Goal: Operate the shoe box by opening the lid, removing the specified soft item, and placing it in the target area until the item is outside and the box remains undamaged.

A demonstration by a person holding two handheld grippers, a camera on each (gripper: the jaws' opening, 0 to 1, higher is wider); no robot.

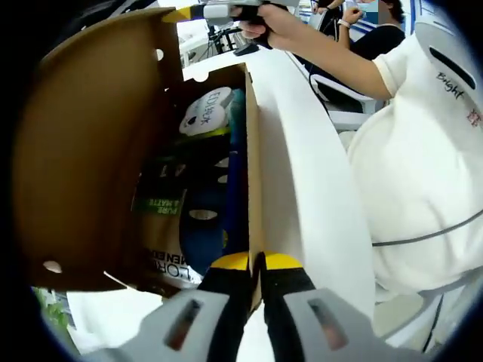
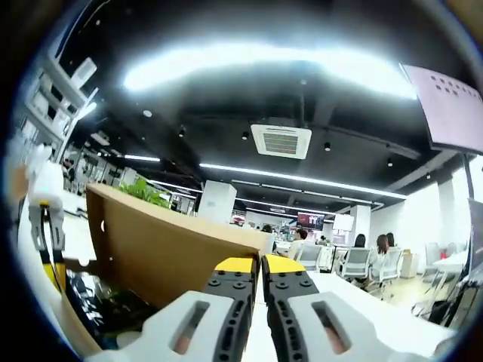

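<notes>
The brown shoe box [image 1: 251,166] stands open on a white table [image 1: 309,188], its lid [image 1: 90,151] raised at the left. Inside lie dark blue soft insoles [image 1: 207,219] with a white label [image 1: 205,111] on top. My left gripper [image 1: 256,262] is shut on the box's near side wall. My right gripper [image 1: 185,13], held in a hand, meets the lid's top corner. In the right gripper view the right gripper [image 2: 260,264] looks shut on the lid [image 2: 151,241] edge, and the left gripper [image 2: 47,226] stands at the far left.
A person in a white shirt [image 1: 423,166] stands close on the right of the table. Office chairs and seated people [image 2: 377,253] are at the back. The right gripper view points up at the ceiling with an air unit [image 2: 281,141].
</notes>
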